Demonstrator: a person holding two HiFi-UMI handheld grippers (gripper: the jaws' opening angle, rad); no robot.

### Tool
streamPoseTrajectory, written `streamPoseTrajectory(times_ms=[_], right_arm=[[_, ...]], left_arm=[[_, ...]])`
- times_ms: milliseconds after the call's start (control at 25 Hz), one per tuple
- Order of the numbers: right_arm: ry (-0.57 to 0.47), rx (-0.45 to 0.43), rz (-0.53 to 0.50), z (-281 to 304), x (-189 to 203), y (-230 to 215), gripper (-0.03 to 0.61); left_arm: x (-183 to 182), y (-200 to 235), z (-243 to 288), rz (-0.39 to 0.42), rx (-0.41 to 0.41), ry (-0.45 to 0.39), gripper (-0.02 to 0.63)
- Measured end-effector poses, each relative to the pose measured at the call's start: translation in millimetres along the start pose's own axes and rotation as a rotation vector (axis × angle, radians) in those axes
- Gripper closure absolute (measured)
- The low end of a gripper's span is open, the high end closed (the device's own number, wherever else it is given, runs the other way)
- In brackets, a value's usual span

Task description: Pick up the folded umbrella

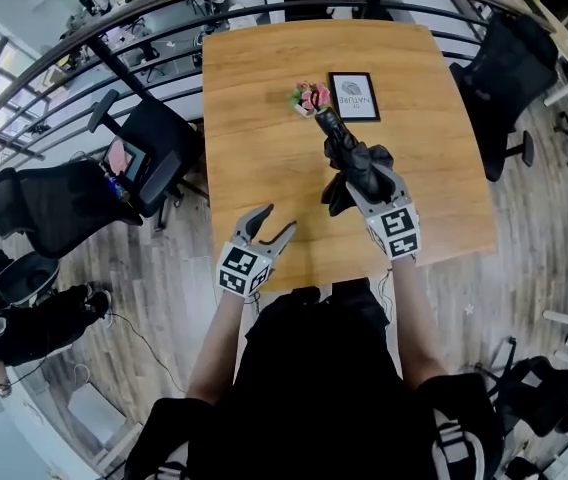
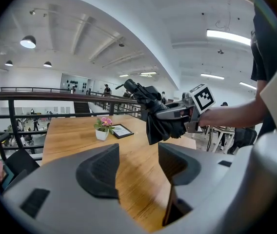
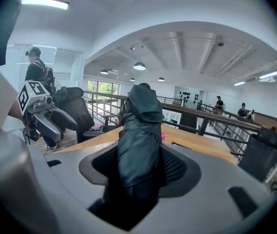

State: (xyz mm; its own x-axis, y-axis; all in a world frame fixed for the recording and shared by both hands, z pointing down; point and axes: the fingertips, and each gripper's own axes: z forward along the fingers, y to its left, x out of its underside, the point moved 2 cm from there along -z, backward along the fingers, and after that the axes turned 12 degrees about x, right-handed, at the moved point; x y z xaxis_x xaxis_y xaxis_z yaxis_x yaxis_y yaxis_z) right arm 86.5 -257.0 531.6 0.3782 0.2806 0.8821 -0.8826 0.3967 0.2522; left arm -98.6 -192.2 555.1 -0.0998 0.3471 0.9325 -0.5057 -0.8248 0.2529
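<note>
**Q:** Where is the folded umbrella [image 1: 339, 146] located?

**A:** It is clamped between the jaws of the right gripper [image 1: 360, 175] and carried clear above the worktop [image 1: 254, 88] — its long axis is directed away from the person, tip toward the flower pot [image 1: 311, 98] and picture frame [image 1: 354, 96].

**Q:** And the left gripper [image 1: 276, 223]?

**A:** It is held open and empty at the near edge, apart from the umbrella. No obstruction is seen — only the pot ahead is to be cleared.
</note>
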Motion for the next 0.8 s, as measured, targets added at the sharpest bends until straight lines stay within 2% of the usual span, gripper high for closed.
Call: streamPoseTrajectory(times_ms=[800], right_arm=[[0.004, 0.024, 0.026, -6.2, 13.9, -3.6, 0.324]], left_arm=[[-11.2, 13.3, -11.5, 0.021, -0.022, -0.002, 0.360]])
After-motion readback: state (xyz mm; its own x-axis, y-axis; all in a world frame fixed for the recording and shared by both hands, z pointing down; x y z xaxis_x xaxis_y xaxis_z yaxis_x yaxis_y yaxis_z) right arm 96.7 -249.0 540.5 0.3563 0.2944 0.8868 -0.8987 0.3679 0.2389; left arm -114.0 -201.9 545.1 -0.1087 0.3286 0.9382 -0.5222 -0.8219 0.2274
